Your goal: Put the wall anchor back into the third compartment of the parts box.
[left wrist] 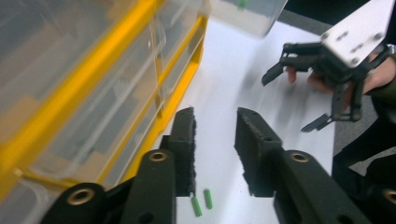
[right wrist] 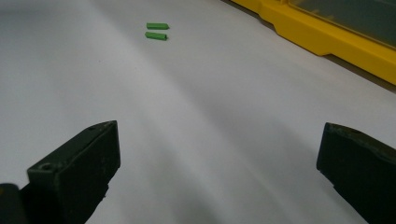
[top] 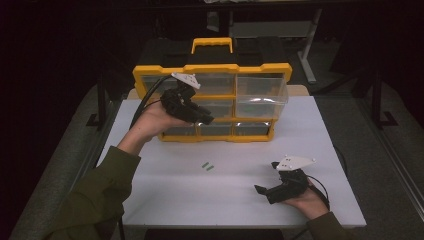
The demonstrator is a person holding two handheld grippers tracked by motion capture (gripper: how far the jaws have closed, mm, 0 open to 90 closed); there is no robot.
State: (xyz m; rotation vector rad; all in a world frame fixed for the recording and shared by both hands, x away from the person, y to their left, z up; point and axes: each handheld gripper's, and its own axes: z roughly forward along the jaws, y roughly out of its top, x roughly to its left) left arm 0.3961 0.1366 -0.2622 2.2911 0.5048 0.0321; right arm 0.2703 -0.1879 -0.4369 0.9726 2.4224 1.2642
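2 small green pieces (top: 207, 165) lying side by side on the white table (top: 320, 145), just in front of the yellow drawer organizer (top: 212, 101). Ahead and to the left of the right gripper (top: 265, 191), jaws spread wide and empty, long axes running across its line of sight (judging by its own view). Left gripper (top: 204, 119) raised at the drawers, jaws parted, empty. Likely the right for the pickup.
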